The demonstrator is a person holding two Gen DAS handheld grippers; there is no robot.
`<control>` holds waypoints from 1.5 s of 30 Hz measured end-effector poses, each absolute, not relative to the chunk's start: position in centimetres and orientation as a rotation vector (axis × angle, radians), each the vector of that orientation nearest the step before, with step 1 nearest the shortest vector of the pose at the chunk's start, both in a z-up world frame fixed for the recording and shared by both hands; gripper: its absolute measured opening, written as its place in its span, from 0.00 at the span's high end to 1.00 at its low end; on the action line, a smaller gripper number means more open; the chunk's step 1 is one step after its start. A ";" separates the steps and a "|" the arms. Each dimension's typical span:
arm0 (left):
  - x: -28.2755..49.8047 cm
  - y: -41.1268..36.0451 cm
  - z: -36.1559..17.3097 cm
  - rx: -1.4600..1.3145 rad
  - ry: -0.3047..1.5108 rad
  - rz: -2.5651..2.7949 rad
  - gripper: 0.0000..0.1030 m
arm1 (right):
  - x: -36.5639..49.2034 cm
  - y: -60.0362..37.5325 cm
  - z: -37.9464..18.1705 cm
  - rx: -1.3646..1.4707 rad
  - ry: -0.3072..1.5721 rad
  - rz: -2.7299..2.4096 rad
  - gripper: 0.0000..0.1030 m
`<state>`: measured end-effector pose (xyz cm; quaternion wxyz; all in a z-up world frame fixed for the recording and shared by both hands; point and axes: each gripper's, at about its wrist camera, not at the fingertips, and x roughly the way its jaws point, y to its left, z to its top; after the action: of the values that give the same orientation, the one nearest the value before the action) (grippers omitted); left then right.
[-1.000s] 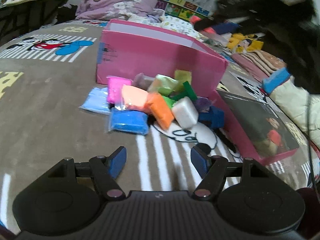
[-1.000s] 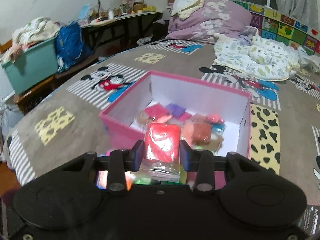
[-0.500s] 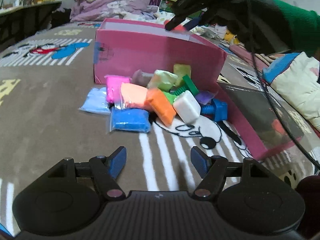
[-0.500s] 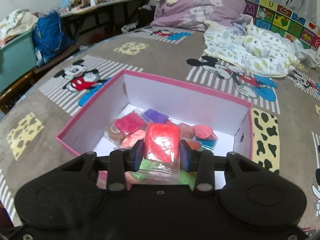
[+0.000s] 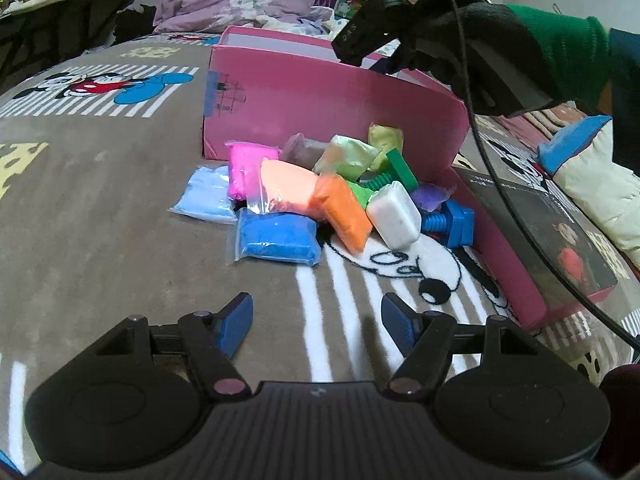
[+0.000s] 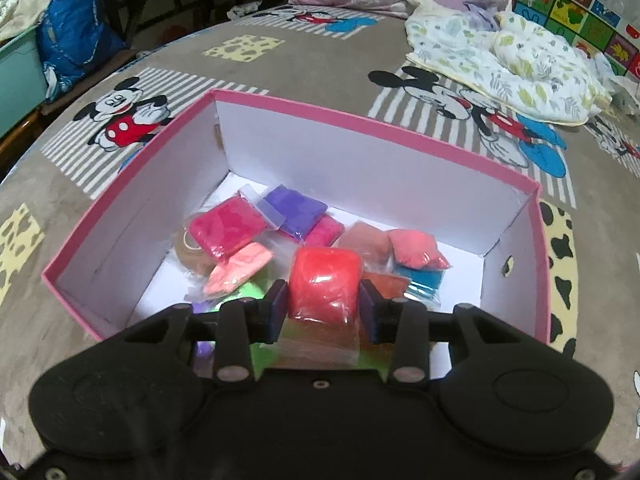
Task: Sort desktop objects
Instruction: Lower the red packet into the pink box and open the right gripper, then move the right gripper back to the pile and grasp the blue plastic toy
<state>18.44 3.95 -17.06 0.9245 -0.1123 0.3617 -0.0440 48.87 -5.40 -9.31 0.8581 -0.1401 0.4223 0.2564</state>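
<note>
Right tongs (image 6: 323, 306) pinch a plump, glossy red clay packet in clear plastic (image 6: 323, 286) above the pink cardboard box (image 6: 360, 120); left tongs (image 5: 316, 326) gape wide, holding nothing.

left gripper (image 5: 318, 322) jaws apart, low over rug (image 5: 100, 208). clay packs (image 5: 304, 196) piled just in front of pink box (image 5: 332, 116); right gripper (image 5: 372, 36) above box's rim.

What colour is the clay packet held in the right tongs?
Red. The clay packet shows best in the right wrist view, over the pink box.
</note>
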 end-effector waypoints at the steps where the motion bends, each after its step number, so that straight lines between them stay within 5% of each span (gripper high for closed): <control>1: 18.5 4.0 -17.1 -0.232 0.743 -0.090 0.32 | 49.0 -5.2 -9.4 -0.295 0.887 0.536 0.63; 11: 18.5 4.2 -17.1 -0.240 0.739 -0.083 0.32 | 48.4 -5.4 -8.5 -0.266 0.841 0.514 0.46; 24: 18.1 5.0 -16.8 -0.298 0.667 -0.057 0.32 | 39.8 -11.9 -3.4 -0.144 0.671 0.553 0.35; 27: 18.3 5.1 -16.9 -0.324 0.685 -0.083 0.17 | 37.9 -13.4 -3.9 -0.141 0.664 0.549 0.35; 37: 18.2 4.3 -16.7 -0.259 0.721 -0.103 0.17 | 32.1 -15.7 -10.8 -0.235 0.750 0.476 0.35; 45: 17.7 3.6 -16.1 -0.179 0.669 -0.086 0.17 | 31.4 -16.3 -15.1 -0.186 0.796 0.410 0.44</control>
<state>17.71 3.63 -16.08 0.9398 -0.0878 0.3277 -0.0419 31.38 -16.30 -15.07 0.8972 -0.0898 0.3844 0.1981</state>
